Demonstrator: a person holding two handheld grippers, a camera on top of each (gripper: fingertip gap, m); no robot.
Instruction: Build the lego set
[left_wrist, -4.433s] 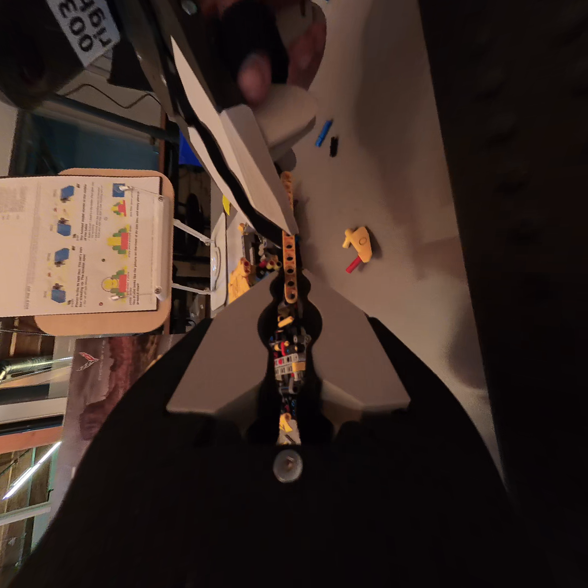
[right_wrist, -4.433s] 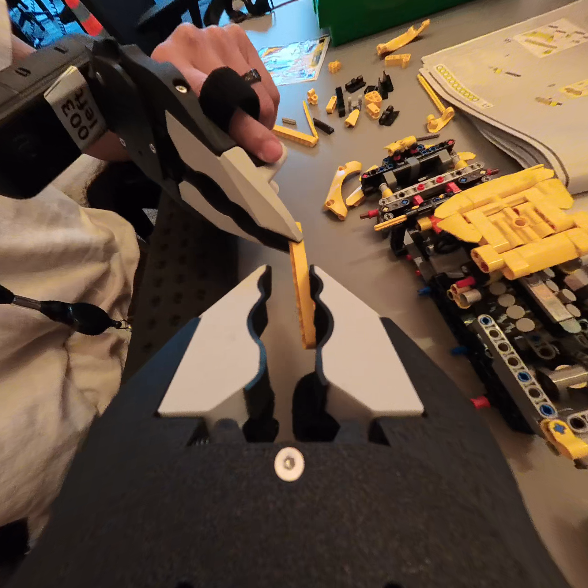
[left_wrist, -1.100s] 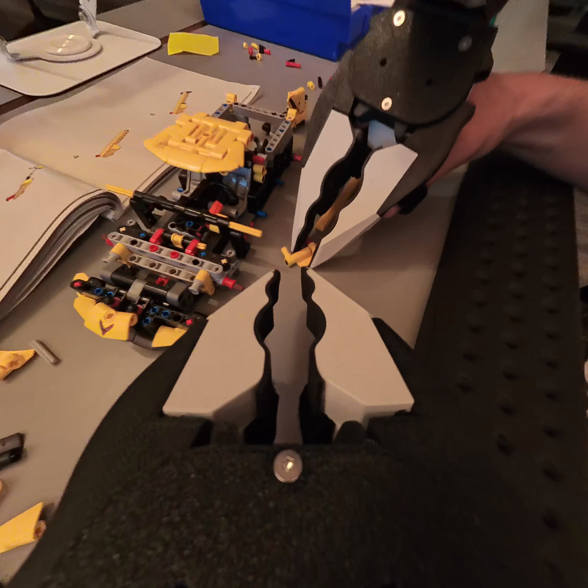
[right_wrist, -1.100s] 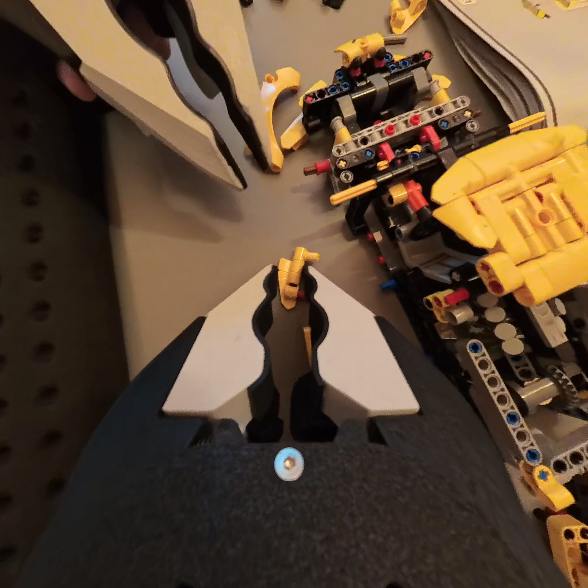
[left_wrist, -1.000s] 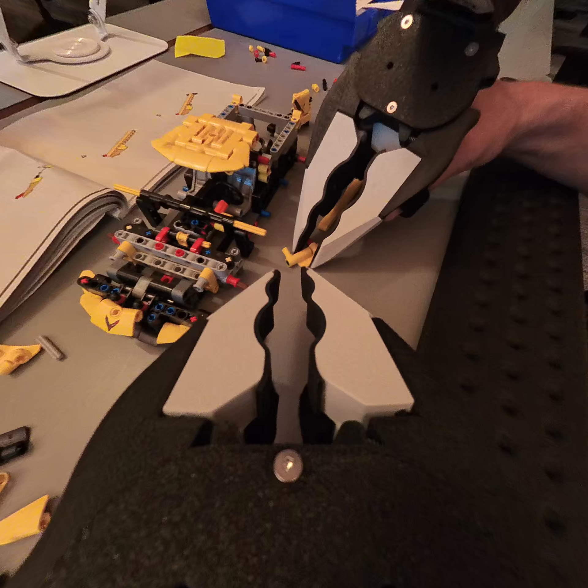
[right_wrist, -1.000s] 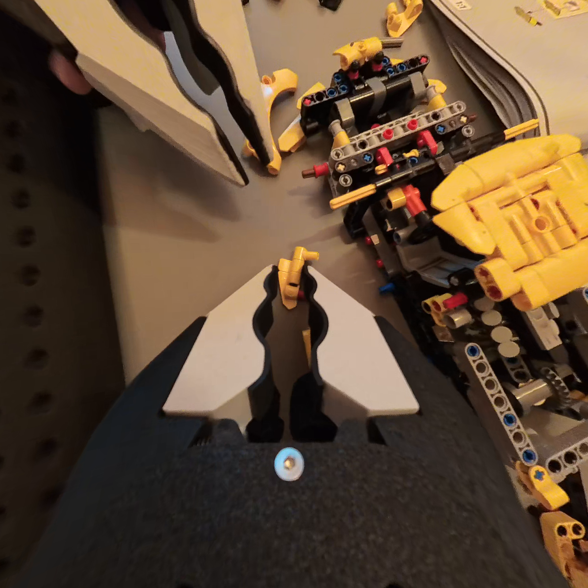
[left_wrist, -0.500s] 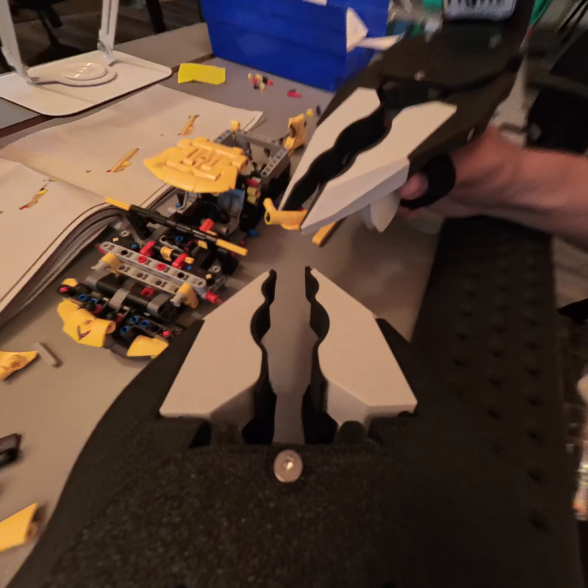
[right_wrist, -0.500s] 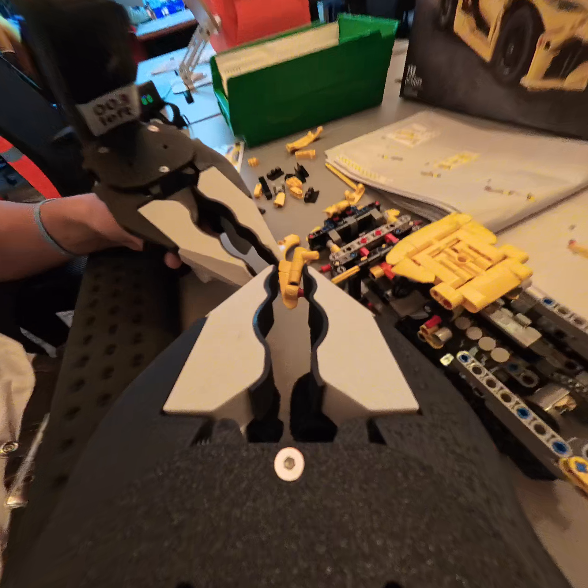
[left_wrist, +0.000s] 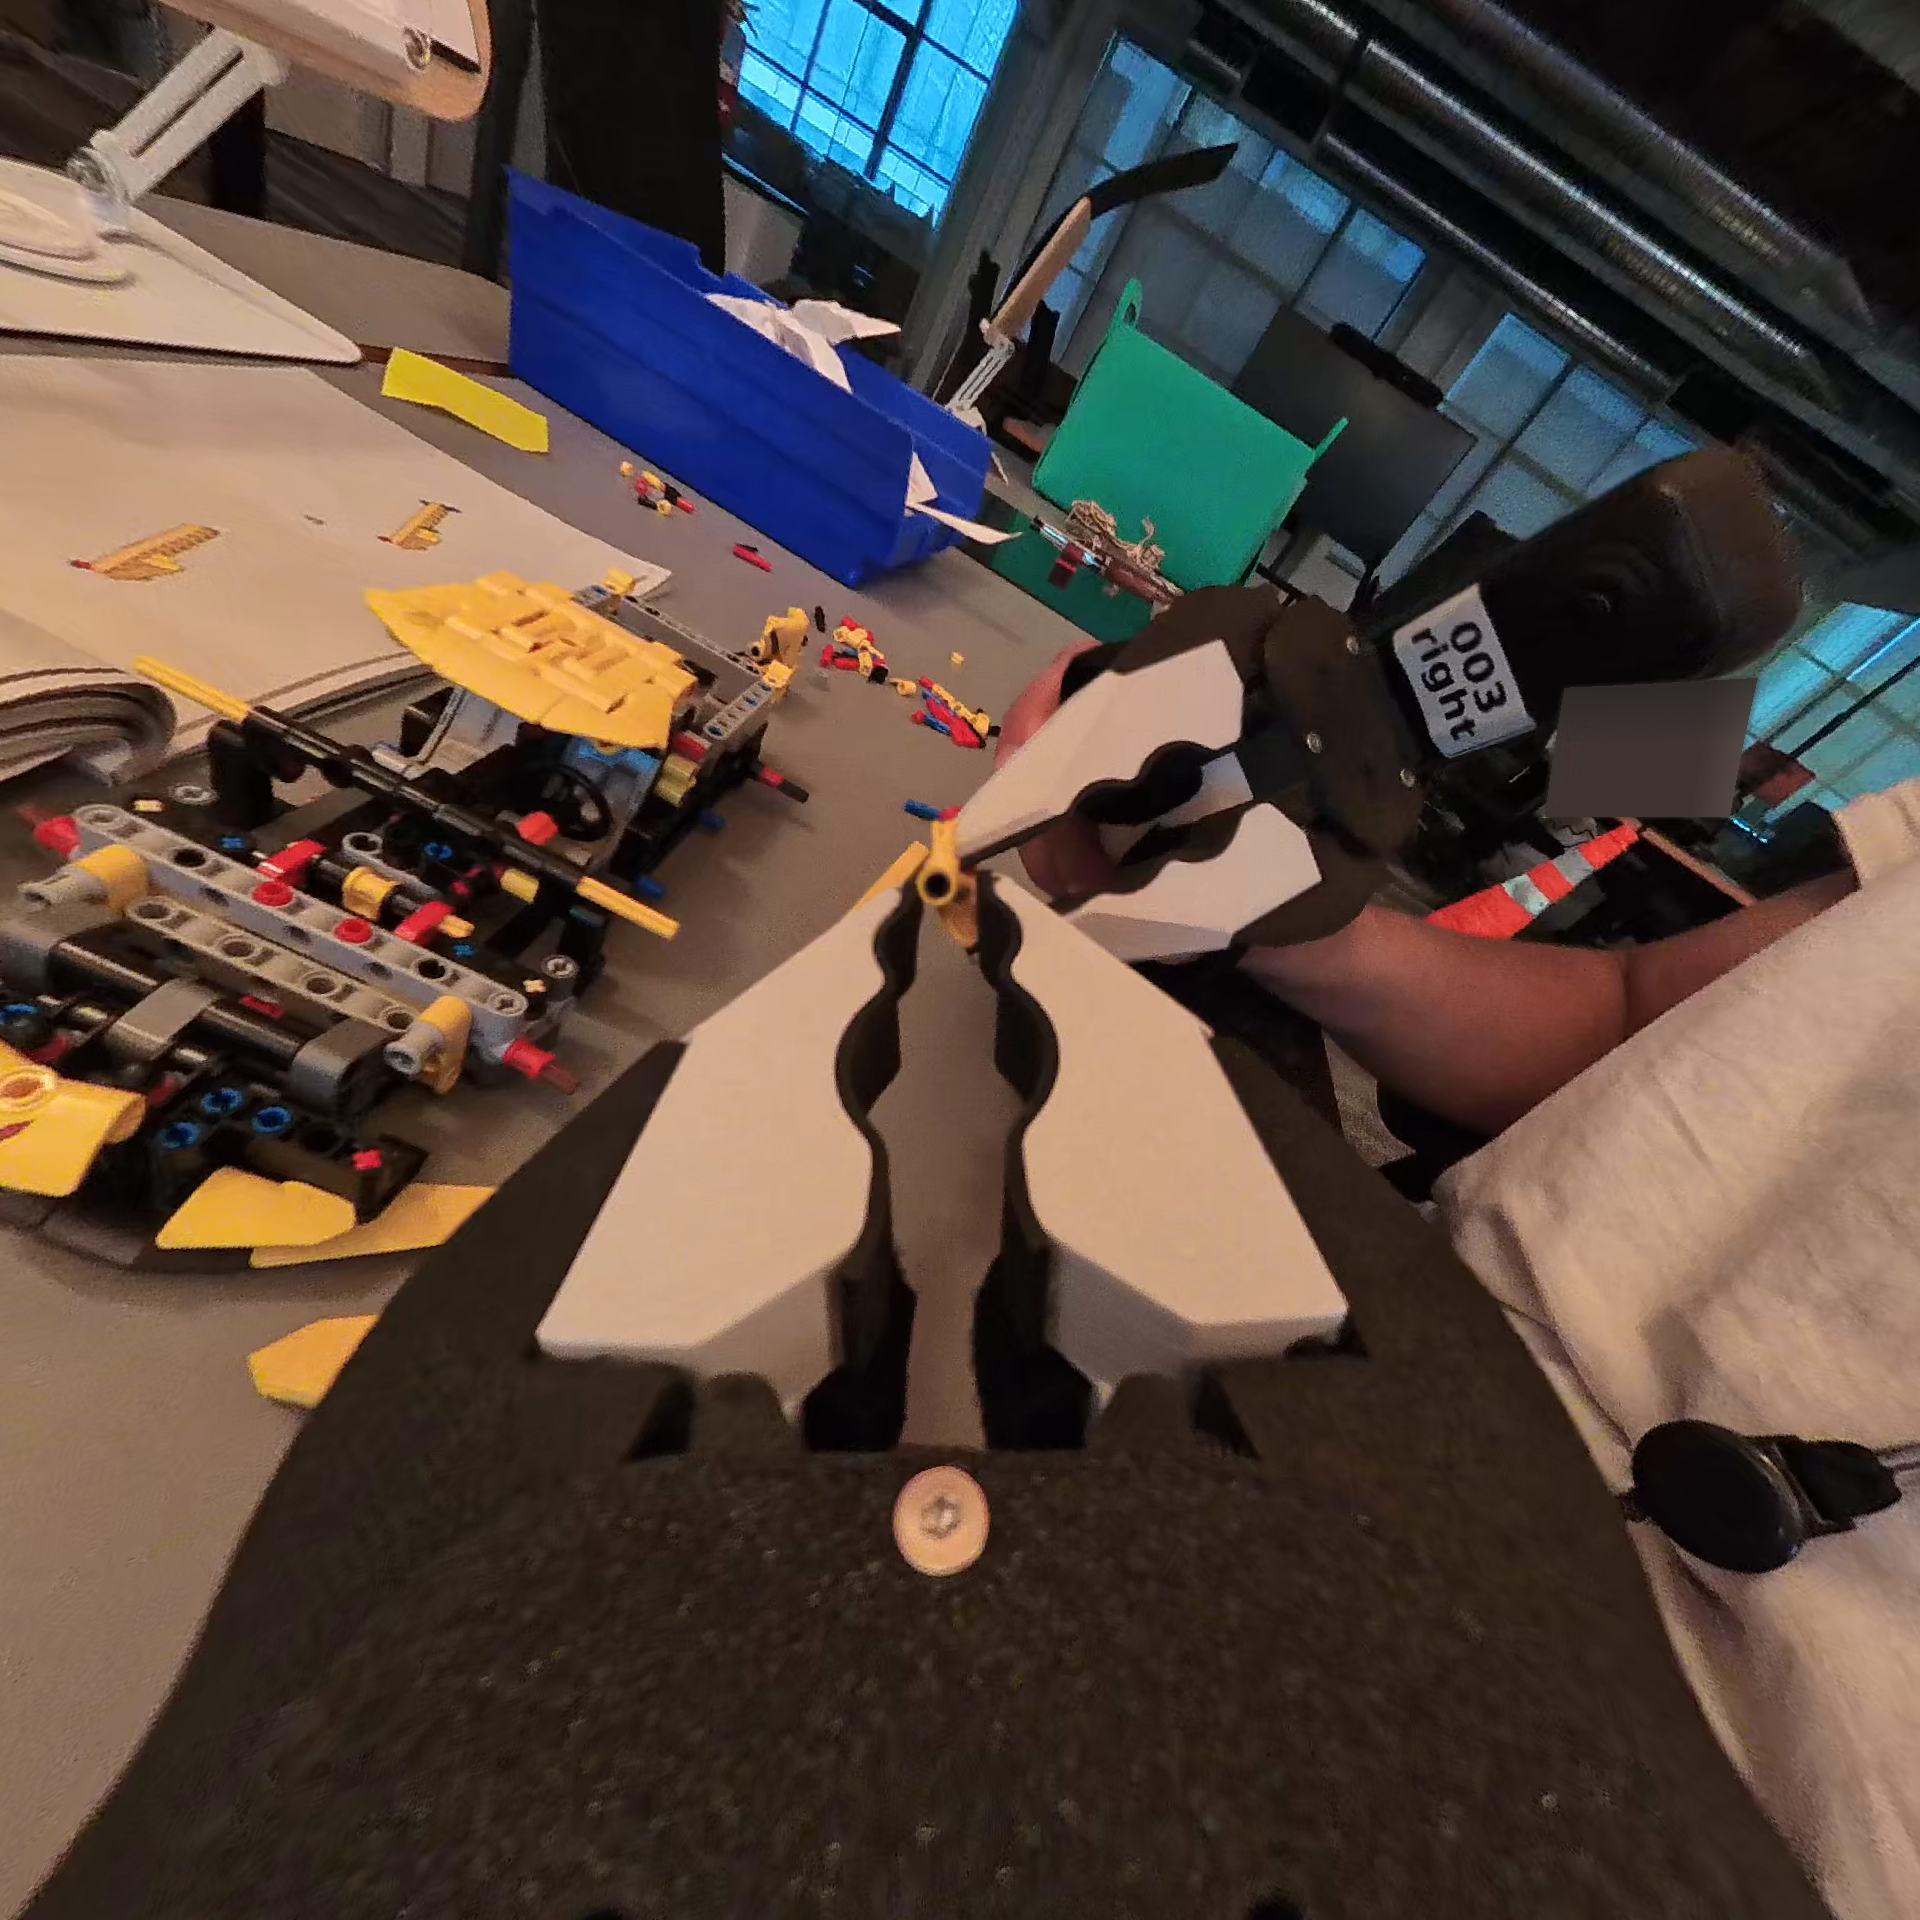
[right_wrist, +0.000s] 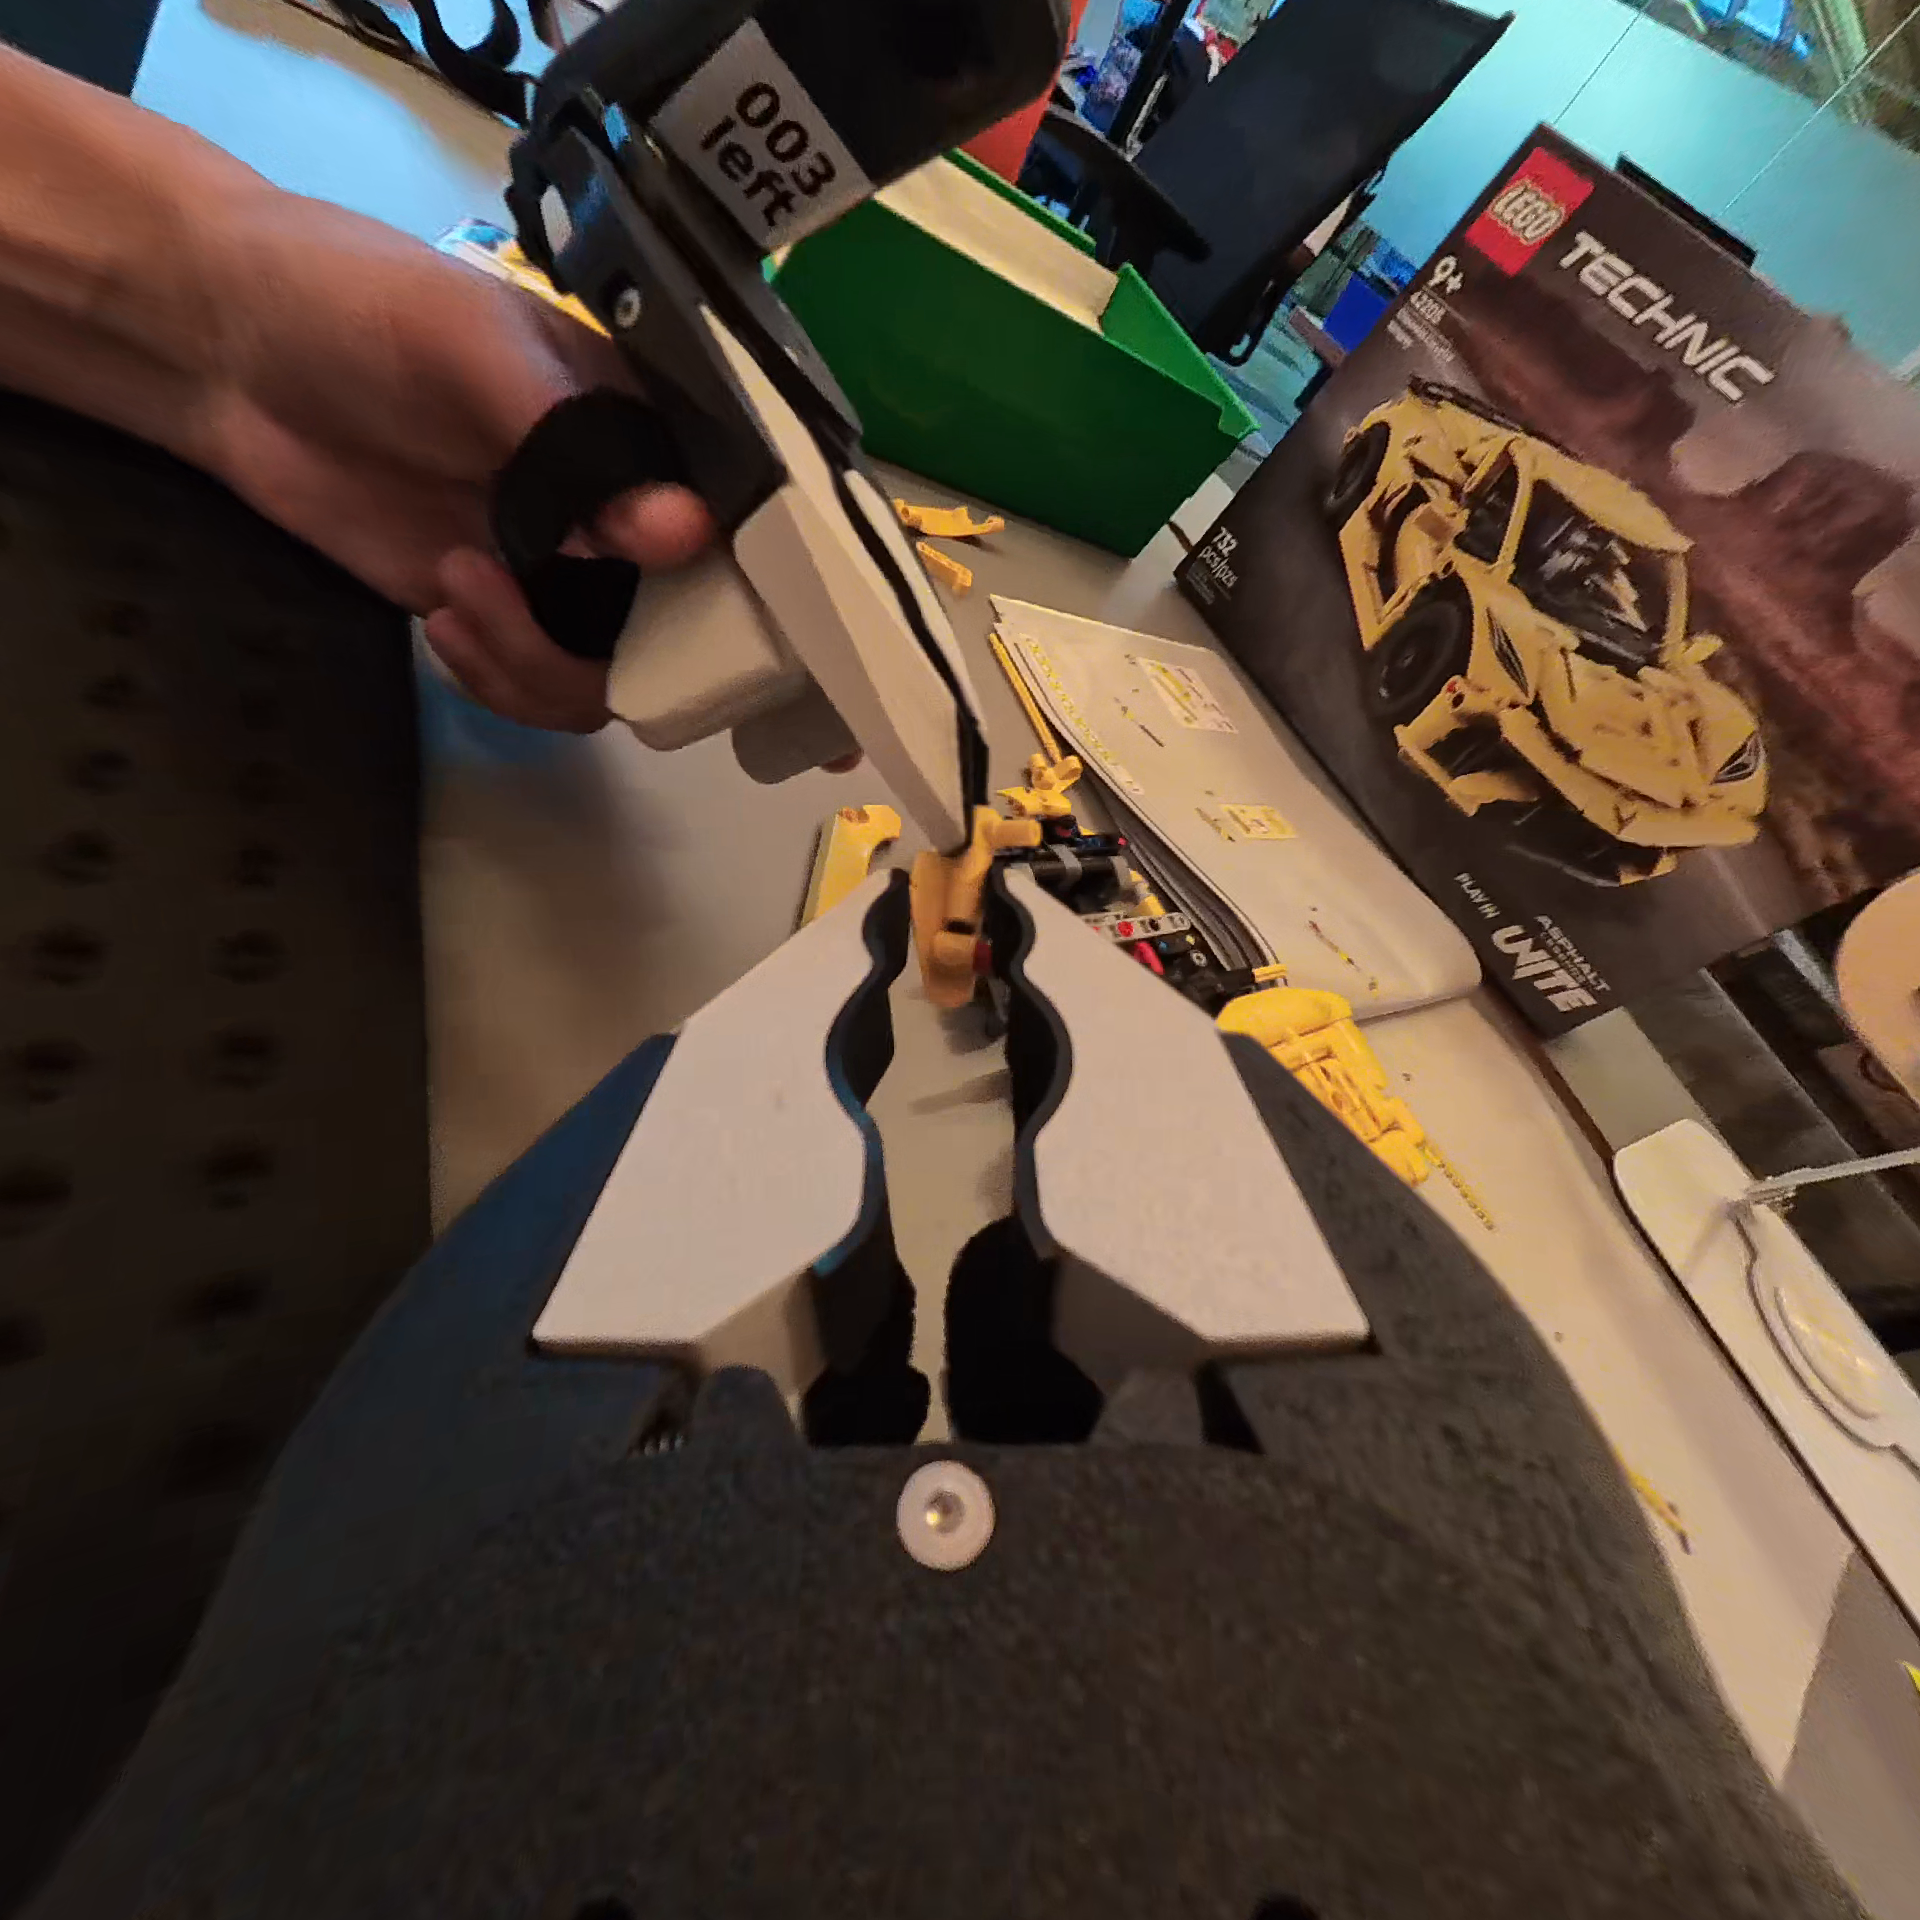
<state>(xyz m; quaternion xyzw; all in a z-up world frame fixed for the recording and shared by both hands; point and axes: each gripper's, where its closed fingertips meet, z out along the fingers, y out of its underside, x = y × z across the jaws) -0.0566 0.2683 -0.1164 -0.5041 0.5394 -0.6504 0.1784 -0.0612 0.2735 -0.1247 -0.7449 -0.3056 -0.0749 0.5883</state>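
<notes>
A: Grey table (left_wrist: 852, 748), a big room with tall windows behind it. Where is the piece they work on?

B: It is off the table, in the air between the two grippers. The small yellow piece (right_wrist: 951, 904) sits at the tips of the right gripper (right_wrist: 945, 894), which is closed on it. Its long axis runs roughly along the fingers of that gripper, and its far end sticks out in front.

A: And the left gripper?

B: The left gripper (left_wrist: 940, 904) comes to the same piece from the other side. In the right wrist view it comes down steeply from the upper left, with its tip touching the far end of the piece. In its own view the fingers stand close together around the yellow end, but I cannot tell if they really press on it.

A: Which hand is nearer?

B: Both are at the piece. The half-built yellow and black car (left_wrist: 416, 831) lies on the table to the left, well apart. I think the next move needs the two tips to stay in line.
</notes>
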